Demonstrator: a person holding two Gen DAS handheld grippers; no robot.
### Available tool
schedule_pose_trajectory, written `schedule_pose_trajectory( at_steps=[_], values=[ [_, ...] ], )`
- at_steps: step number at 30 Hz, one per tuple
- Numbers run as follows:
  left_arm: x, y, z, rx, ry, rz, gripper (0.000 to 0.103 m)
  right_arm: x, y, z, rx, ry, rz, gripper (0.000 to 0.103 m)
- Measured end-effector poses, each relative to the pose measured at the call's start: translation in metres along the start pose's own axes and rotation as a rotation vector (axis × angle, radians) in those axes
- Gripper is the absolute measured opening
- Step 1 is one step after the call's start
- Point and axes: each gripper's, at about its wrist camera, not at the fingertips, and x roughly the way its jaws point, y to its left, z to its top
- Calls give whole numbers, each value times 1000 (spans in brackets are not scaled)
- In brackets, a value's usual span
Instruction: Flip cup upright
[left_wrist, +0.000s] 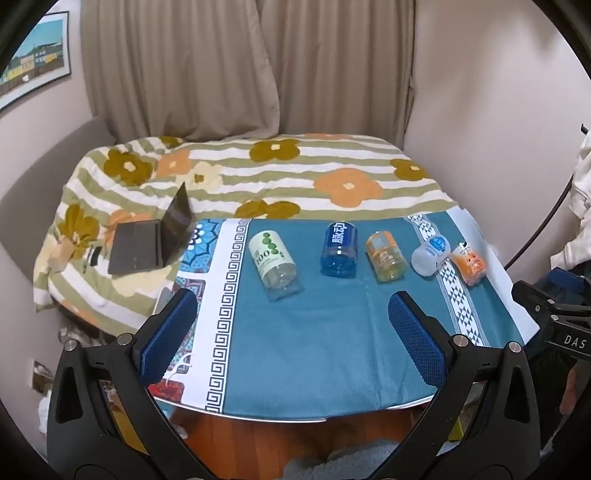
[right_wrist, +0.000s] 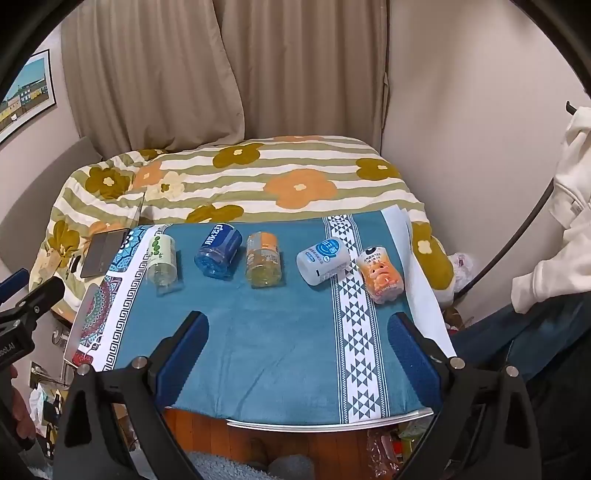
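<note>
Several plastic cups lie on their sides in a row on the blue tablecloth (left_wrist: 314, 332): a green-dotted clear cup (left_wrist: 274, 263) (right_wrist: 161, 262), a blue cup (left_wrist: 339, 250) (right_wrist: 218, 249), an orange-yellow cup (left_wrist: 385, 256) (right_wrist: 263, 259), a white cup with a blue label (left_wrist: 430, 254) (right_wrist: 323, 260), and an orange cartoon cup (left_wrist: 470, 263) (right_wrist: 380, 278). My left gripper (left_wrist: 291, 314) is open and empty, held back over the table's near part. My right gripper (right_wrist: 299, 328) is open and empty, also short of the cups.
A half-open laptop (left_wrist: 151, 240) sits on the flowered bedspread (left_wrist: 258, 177) left of the table. The table's near edge (left_wrist: 277, 417) hangs over the wooden floor. Curtains and walls stand behind. White clothing (right_wrist: 569, 206) hangs at the right.
</note>
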Motion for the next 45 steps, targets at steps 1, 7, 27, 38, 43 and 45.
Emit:
schedule_pose_trajectory(
  at_steps=[1, 7, 27, 38, 43, 45],
  values=[
    [0, -1, 0, 0, 1, -1, 103, -1, 1, 0, 1, 0, -3, 97],
    [0, 0, 0, -1, 0, -7, 103, -1, 2, 0, 2, 1, -2, 97],
    [3, -5, -1, -5, 6, -6, 103, 1, 1, 1, 2, 1, -4, 97],
    [-1, -7, -3, -15, 15, -14, 103, 3, -9, 1, 17, 2, -8, 97],
    [1, -6, -1, -21, 25, -18, 103, 5, -11, 2, 16, 2, -10, 97],
    [2, -6, -1, -22, 27, -20, 103, 5, -12, 2, 16, 2, -10, 97]
  ],
)
